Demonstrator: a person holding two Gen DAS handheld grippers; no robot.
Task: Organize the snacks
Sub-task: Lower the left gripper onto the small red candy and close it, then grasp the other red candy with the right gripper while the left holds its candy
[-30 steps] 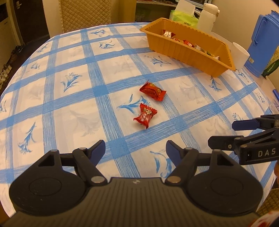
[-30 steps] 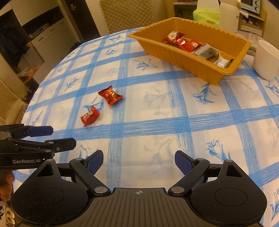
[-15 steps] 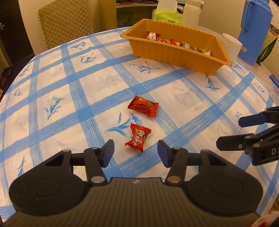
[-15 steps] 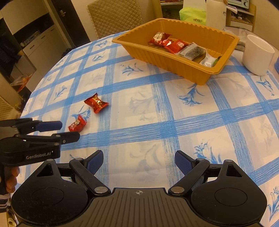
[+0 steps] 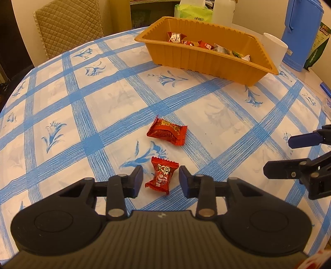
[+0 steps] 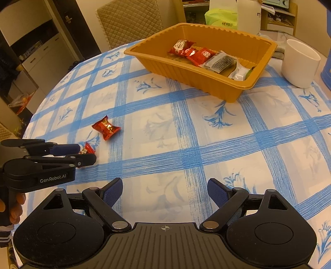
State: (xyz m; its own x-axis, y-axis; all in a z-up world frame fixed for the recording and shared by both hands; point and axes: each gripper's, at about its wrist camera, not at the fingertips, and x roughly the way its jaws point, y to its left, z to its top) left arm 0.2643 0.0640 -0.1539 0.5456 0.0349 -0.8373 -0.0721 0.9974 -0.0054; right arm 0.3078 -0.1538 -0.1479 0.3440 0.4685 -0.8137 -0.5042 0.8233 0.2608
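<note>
Round table (image 5: 107,99) under a glossy cloth, cream with blue brushed bands crossing in a plaid and blue flower prints in the squares. Quilted tan chair back (image 5: 68,27) behind it; dark cabinets at the left of the right wrist view.

Landmark: orange tray (image 5: 198,60), moulded plastic, rectangular, ribbed walls, scalloped rim, toward the far side of the table. Inside it, several wrapped snacks: red packets, one clear packet with dark contents, one pale one.
Blue plastic jug (image 5: 300,31) beyond the tray's right end; white cup (image 6: 300,62), smooth and cylindrical, just beside that end. Green tissue pack (image 5: 192,13) behind the tray.

Right gripper (image 6: 164,191): black, blue textured pads, jaws spread wide over bare cloth, well nearer than the tray.
Left gripper (image 5: 161,179): jaws partly apart, one on each side of the small red candy (image 5: 162,175), not touching it in the left wrist view.

Larger red candy (image 5: 166,132): crinkled foil, pillow-shaped, gold print, on the cloth between the tray and the small candy.
Small candy: twisted serrated ends, cartoon face, flat on the cloth well short of the tray.
</note>
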